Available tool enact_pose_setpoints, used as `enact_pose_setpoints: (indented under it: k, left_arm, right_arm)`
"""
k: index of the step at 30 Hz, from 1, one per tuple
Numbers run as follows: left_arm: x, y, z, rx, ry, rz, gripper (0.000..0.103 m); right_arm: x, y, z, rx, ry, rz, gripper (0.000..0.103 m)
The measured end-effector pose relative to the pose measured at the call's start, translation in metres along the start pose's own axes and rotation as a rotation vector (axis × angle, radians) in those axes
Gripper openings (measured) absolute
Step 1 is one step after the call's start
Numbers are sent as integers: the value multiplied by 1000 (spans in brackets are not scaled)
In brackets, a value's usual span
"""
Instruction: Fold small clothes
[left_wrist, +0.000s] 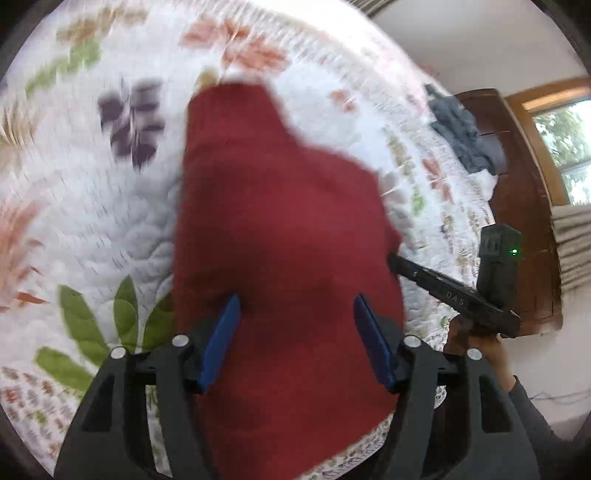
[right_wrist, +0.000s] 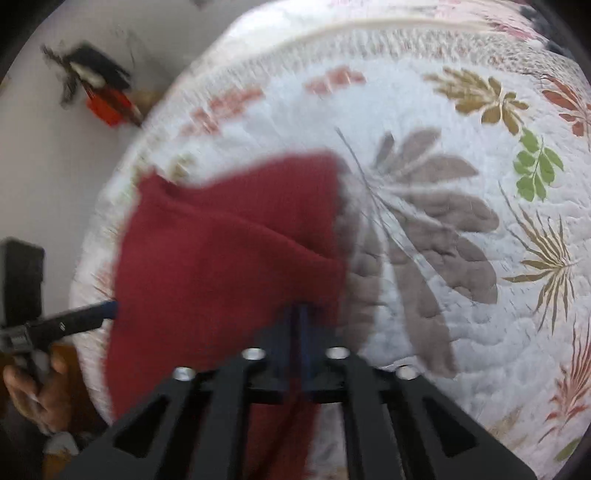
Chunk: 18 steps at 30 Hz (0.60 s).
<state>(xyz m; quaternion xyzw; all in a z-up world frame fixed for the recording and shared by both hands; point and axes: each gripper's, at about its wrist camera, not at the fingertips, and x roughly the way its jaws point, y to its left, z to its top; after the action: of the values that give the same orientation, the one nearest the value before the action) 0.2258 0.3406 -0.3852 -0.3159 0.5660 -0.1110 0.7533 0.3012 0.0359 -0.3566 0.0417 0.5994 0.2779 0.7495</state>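
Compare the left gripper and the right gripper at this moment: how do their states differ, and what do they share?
The left gripper has its blue fingers spread wide, with the red garment lying between them, not pinched. The right gripper has its fingers pressed together, clamped on the garment's edge. Both have black frames and blue fingers, are hand-held, and sit at the same garment over the floral quilt.

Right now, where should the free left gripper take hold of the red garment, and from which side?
Probably the garment's near left edge, approached from the left. The left gripper is open over the red garment, while the right gripper already pinches its right side above the quilt.
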Motion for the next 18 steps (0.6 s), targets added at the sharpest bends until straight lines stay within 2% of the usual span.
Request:
enact_pose_setpoints:
  k: [2,4,6,8,10,12,13,16,18]
  left_arm:
    - [-5,-2,-3,18,-4,19,62]
    - [-21,-11,-9,32,-34,29,62]
    - [-39,-23,-19,57,-79,-12,63]
    - [-51,-27,-33,85,-99,-32,63]
    - [-44,-30,-46,94,-69,-21,64]
    - [-19,-23,-52,93,-1,62,63]
    - [-13,-20,-53,98,14,78,63]
    - [-18,-28,-54,110,7,103,65]
    - [-39,-35,-63,112,-37,49,70]
  right_arm:
    - [-4,-2,2,16,6,15,0]
    - [-26,9,-2,-23,-35,-2,2]
    - [-43,21,-13,-77,-54,1,4]
    - [-54,41,-33,-151,-29,33,4]
    - [-43,57,-56,-231,40,37,4]
    - [-23,55,-69,-250,105,5,2]
    - [-14,48,-74,-250,118,-24,0]
    - [-26,42,-77,-197,96,-44,0]
    - [-53,50,-84,-196,43,-20,1]
